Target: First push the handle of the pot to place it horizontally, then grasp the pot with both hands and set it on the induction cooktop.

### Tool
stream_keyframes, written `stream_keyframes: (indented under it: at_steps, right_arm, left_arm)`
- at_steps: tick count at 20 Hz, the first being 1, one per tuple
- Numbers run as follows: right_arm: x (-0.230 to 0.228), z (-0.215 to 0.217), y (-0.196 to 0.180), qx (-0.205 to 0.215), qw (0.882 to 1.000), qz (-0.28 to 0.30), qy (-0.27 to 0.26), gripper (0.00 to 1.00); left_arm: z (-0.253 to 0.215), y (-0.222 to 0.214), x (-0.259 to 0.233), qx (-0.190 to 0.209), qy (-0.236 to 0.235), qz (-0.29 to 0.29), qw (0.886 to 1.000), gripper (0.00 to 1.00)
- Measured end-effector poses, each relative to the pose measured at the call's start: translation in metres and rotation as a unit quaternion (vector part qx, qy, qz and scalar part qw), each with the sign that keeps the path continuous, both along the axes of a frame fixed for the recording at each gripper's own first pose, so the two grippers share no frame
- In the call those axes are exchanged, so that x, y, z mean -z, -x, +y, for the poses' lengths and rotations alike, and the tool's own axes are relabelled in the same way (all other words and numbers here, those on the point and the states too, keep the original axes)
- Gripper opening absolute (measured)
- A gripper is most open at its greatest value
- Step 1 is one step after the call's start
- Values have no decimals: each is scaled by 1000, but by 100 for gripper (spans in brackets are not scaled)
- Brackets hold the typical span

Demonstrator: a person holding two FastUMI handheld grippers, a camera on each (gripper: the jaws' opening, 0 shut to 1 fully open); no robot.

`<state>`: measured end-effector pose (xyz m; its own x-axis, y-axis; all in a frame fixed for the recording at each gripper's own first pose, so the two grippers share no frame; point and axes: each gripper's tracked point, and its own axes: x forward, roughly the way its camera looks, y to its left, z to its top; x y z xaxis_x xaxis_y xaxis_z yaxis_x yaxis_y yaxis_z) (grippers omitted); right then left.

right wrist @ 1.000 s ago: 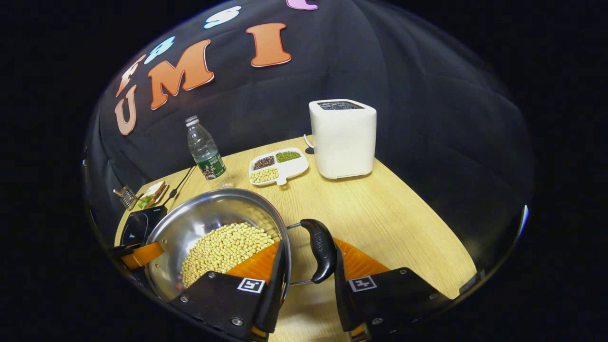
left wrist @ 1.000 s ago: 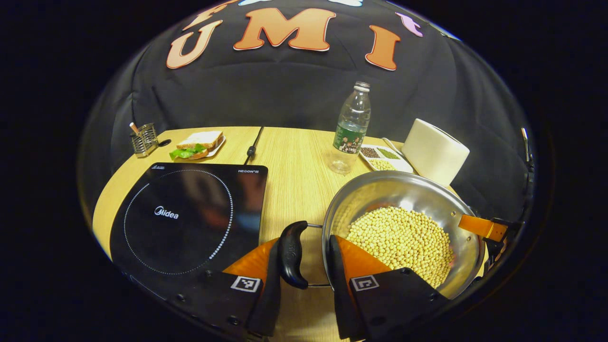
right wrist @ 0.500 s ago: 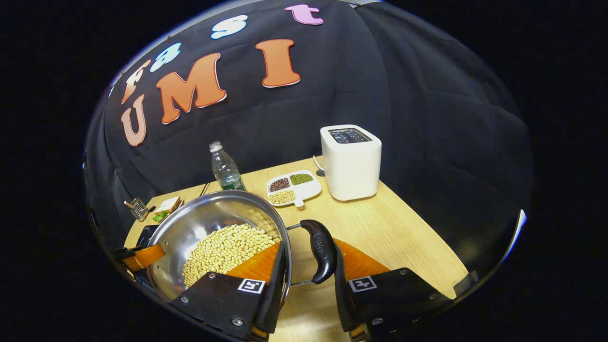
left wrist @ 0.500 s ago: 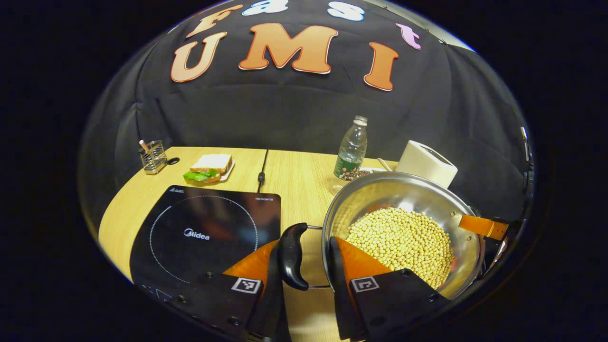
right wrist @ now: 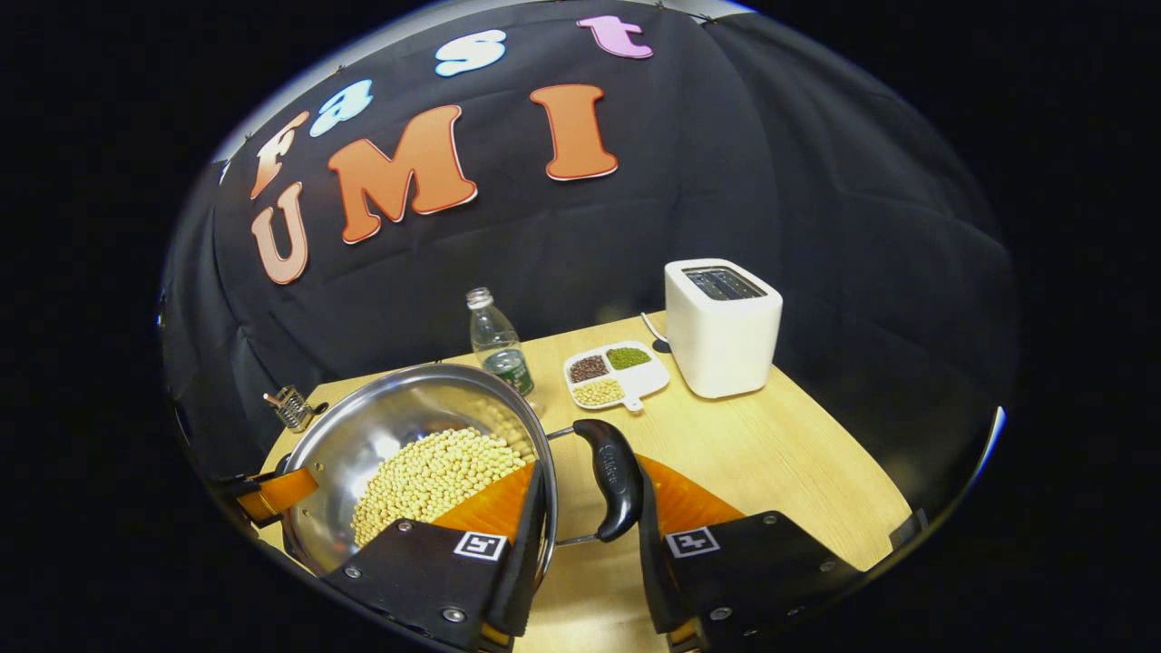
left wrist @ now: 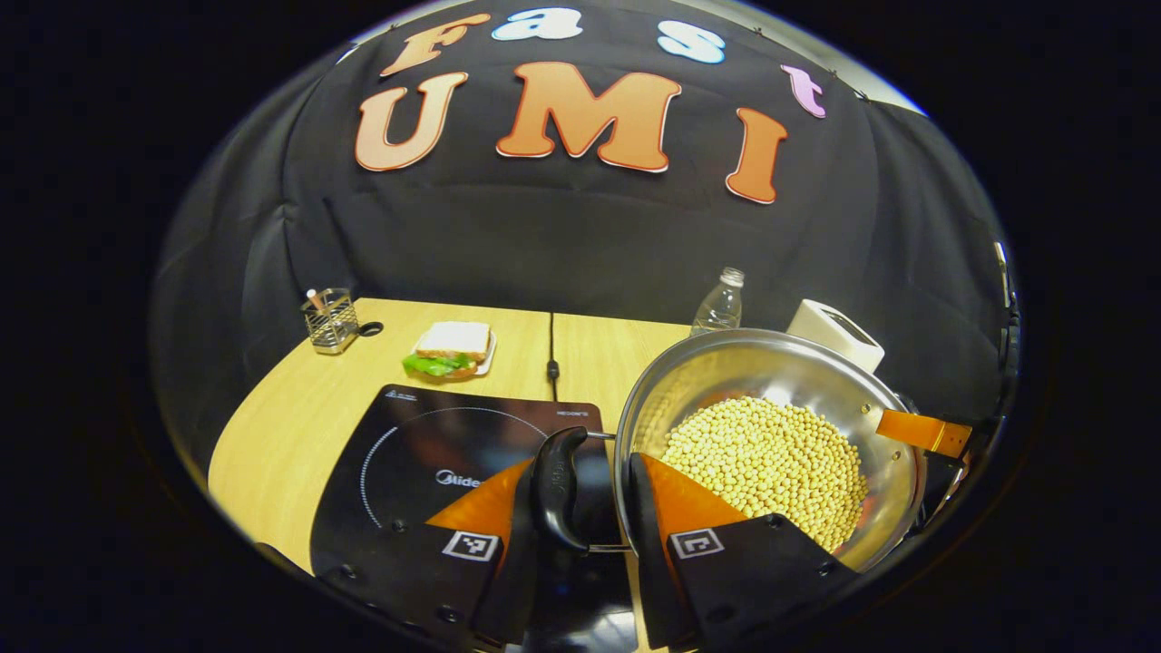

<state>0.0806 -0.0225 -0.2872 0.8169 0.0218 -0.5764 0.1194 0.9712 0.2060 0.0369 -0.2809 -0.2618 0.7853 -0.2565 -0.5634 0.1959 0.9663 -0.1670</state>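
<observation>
Pot (left wrist: 771, 435) full of soybeans (left wrist: 766, 453) is off the table, held between my two grippers. Since a second ago it's gone up and leftward: the induction cooktop (left wrist: 426, 444) slid from well left of the pot to just under my left gripper (left wrist: 580, 508), and the bottle (left wrist: 719, 308) and toaster (left wrist: 839, 331) dropped behind the rim. So I judge carry underway, set-down not done; pot still right of the cooktop ring.

Left gripper: fingers nearly closed, one outside the black left handle (left wrist: 558, 490), the other over the pot wall, clamping handle and rim. Right gripper (right wrist: 590, 508) same on the right handle (right wrist: 612, 476). Both level, pointing across the pot at each other; the far finger shows at the opposite rim. Pot looks level, no beans spilled.
</observation>
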Motion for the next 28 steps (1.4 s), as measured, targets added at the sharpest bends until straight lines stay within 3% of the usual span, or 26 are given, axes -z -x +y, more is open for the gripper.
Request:
stream_keyframes:
  at_steps: [17, 28]
  right_arm:
    - [-40, 143, -10, -54, 998, -14, -8, 49]
    - [1, 217, -11, -86, 996, 17, -11, 49]
  left_arm:
    - [147, -13, -32, -54, -11, -13, 998, 55]
    - [217, -17, 18, -81, -16, 25, 996, 55]
